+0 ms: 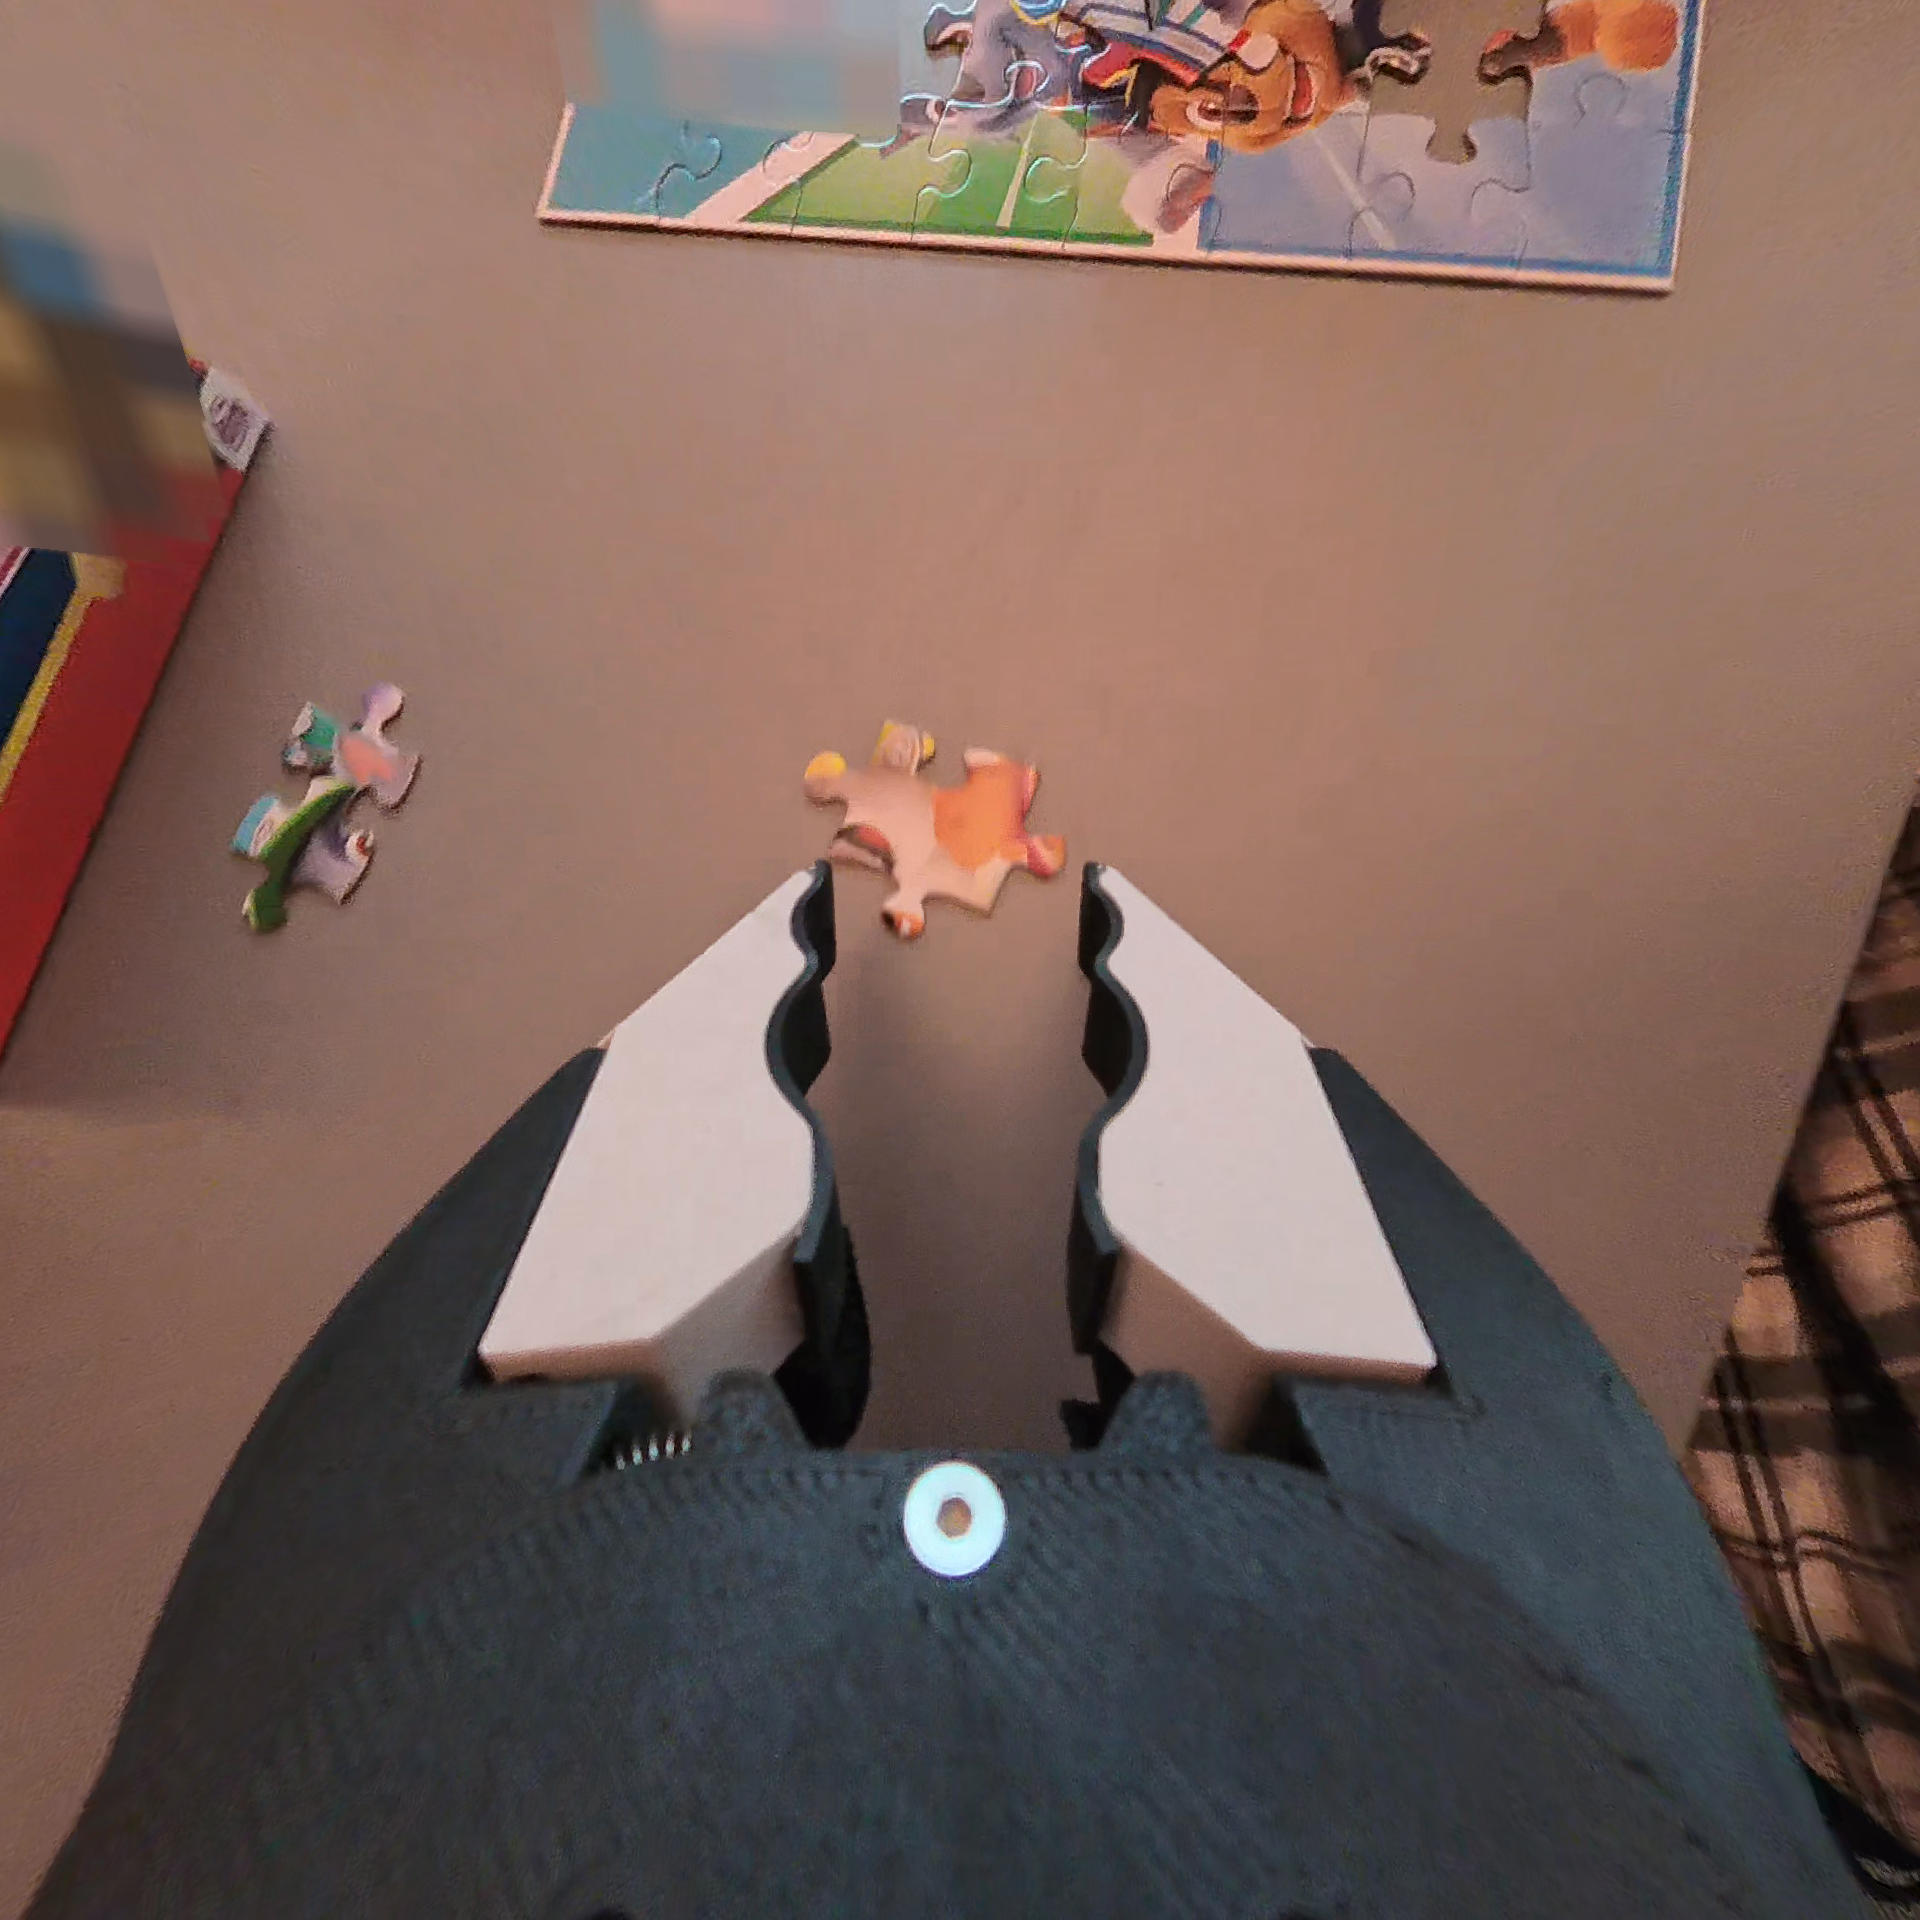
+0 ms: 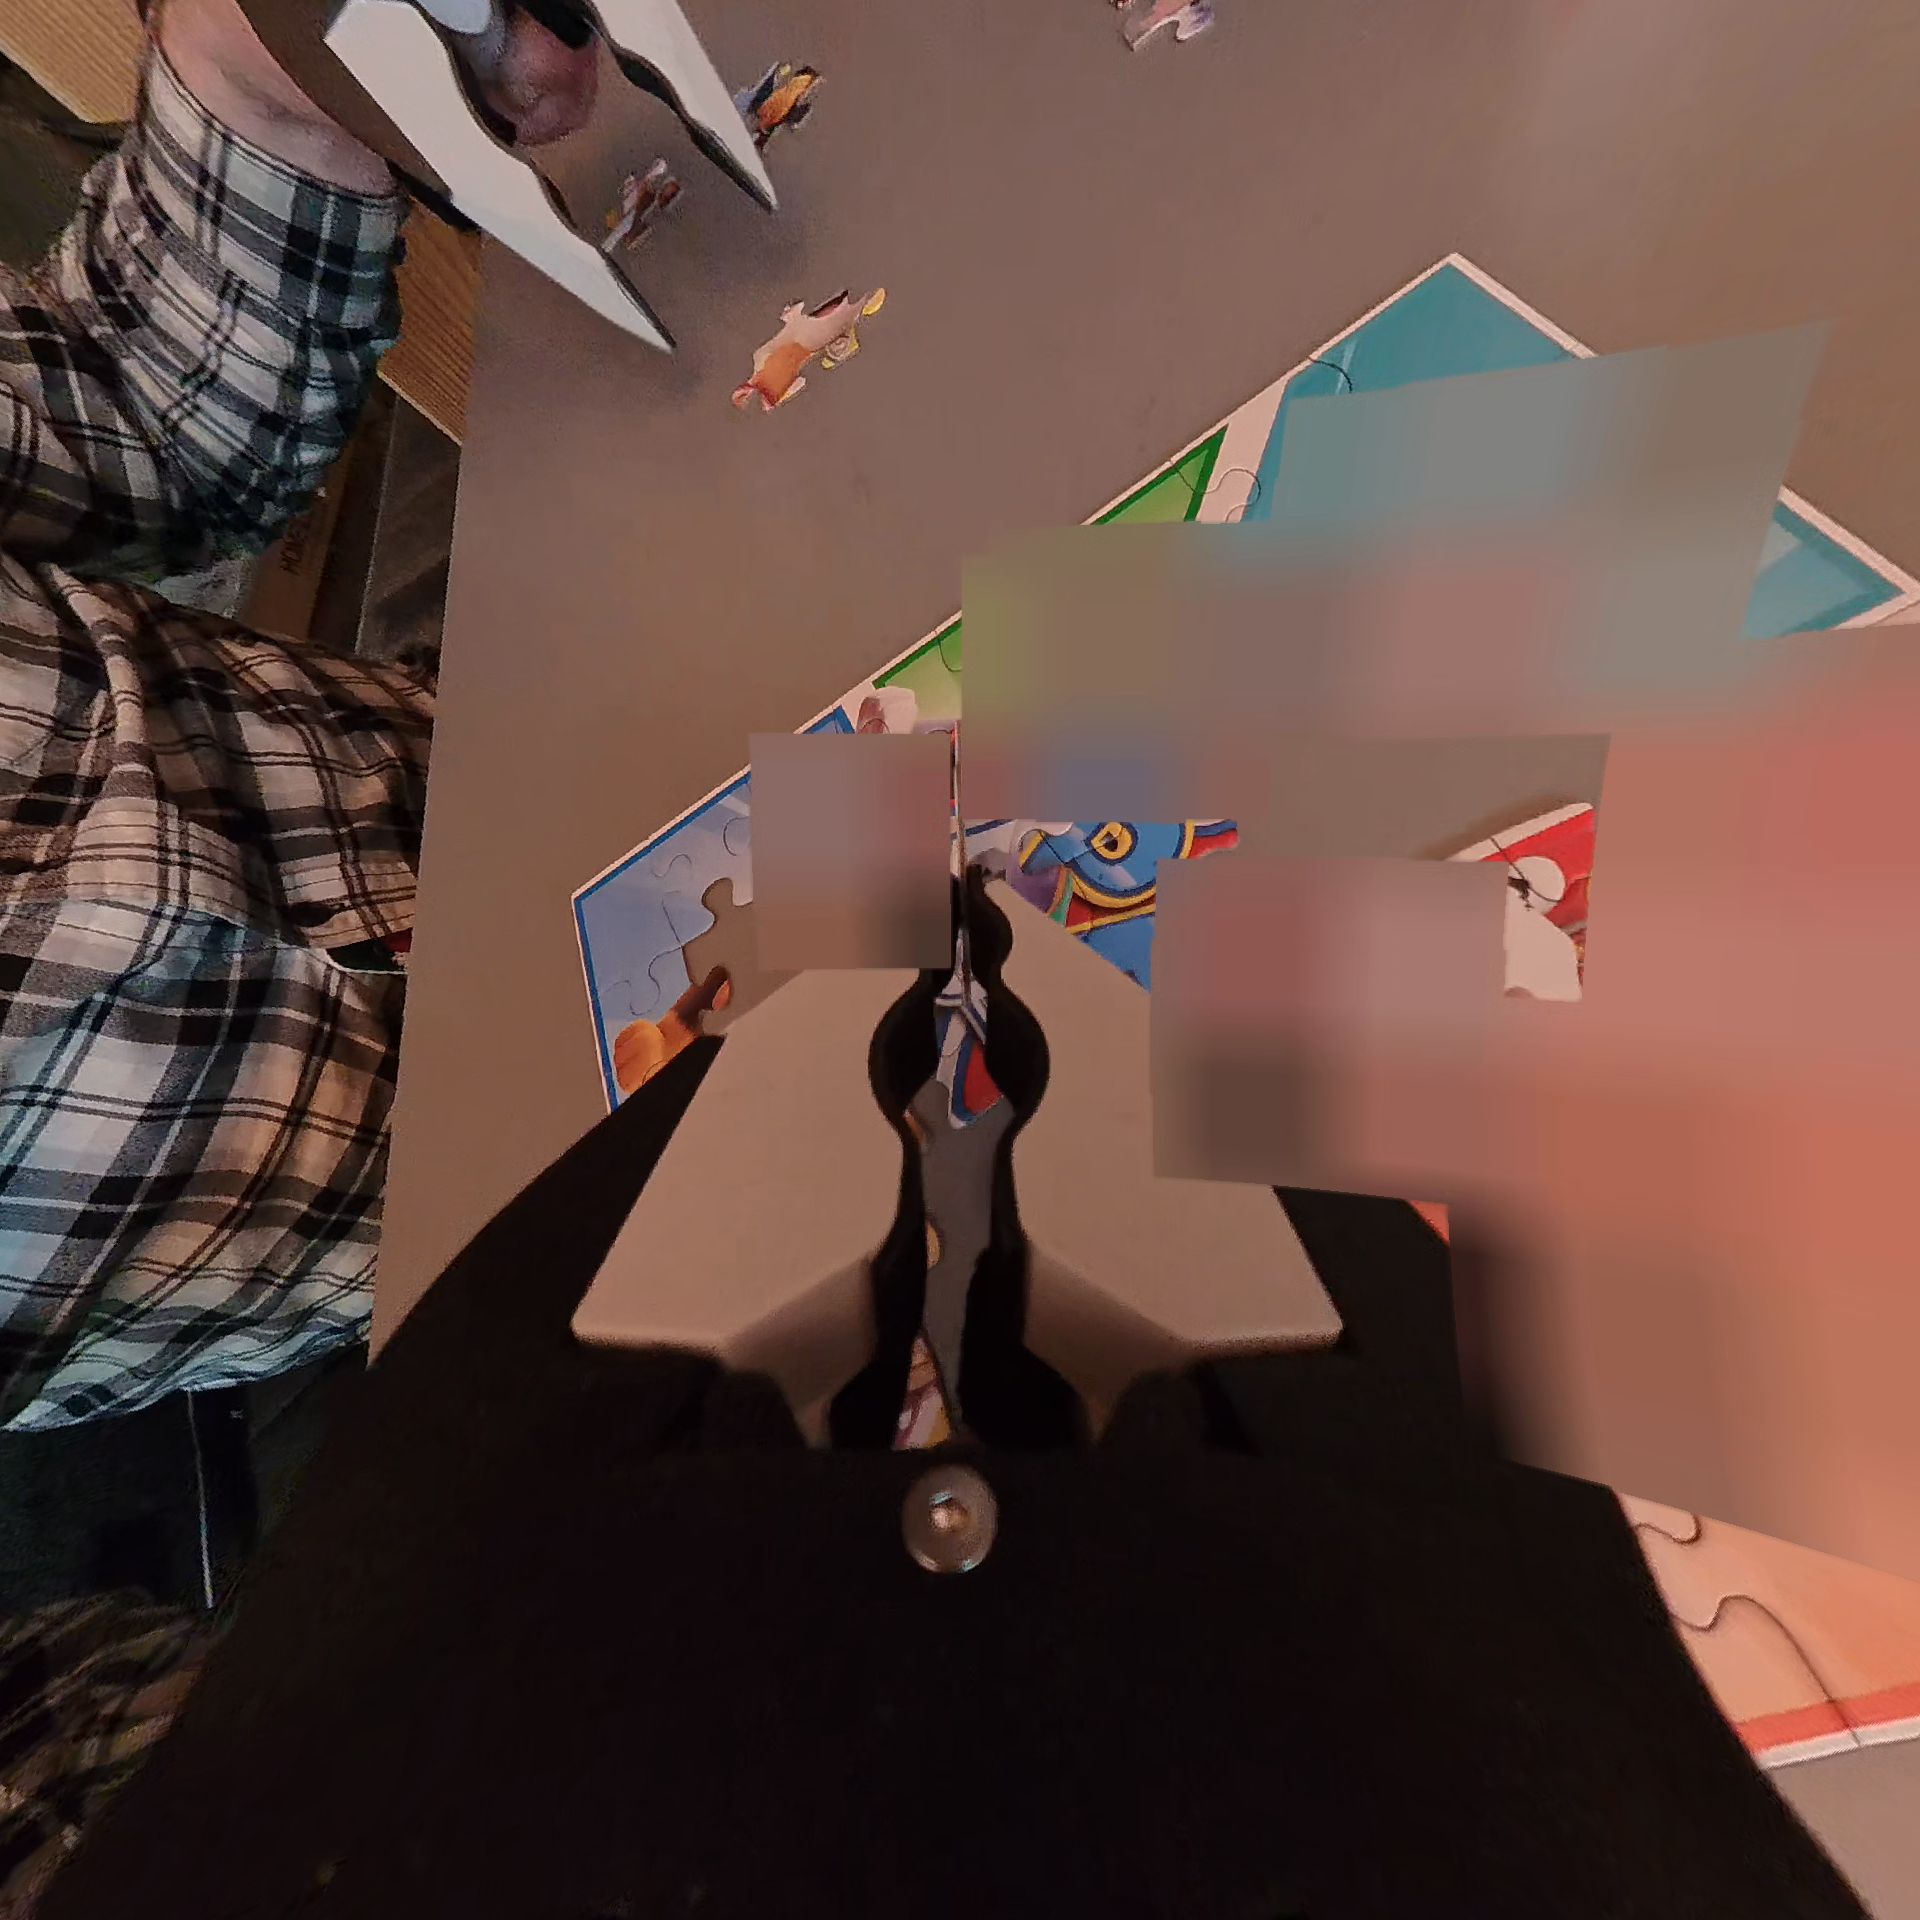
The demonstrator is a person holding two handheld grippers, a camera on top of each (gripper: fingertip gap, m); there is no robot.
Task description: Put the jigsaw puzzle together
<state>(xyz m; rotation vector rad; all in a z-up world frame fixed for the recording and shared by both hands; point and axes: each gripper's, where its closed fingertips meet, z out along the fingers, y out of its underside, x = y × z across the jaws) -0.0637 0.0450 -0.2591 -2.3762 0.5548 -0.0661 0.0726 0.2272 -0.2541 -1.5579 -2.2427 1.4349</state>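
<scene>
Above the desk (image 1: 1351, 623), the left gripper (image 1: 956, 883) gapes empty over an orange piece (image 1: 935, 821); the right gripper (image 2: 971, 914) pinches a piece (image 2: 951, 1174) edgewise, next seeking the puzzle (image 2: 665, 914) gap.

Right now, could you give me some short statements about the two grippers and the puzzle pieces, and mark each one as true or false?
1. The left gripper is open, with nothing between its fingers. True.
2. The right gripper is open and holds nothing. False: it is shut on a puzzle piece, held on edge.
3. An orange and white piece lies on the table just ahead of the left gripper. True.
4. The assembled puzzle is complete. False: a piece-shaped gap shows near its right end.
5. The loose pieces at the left lie on the assembled puzzle. False: they lie on the bare table.
</scene>
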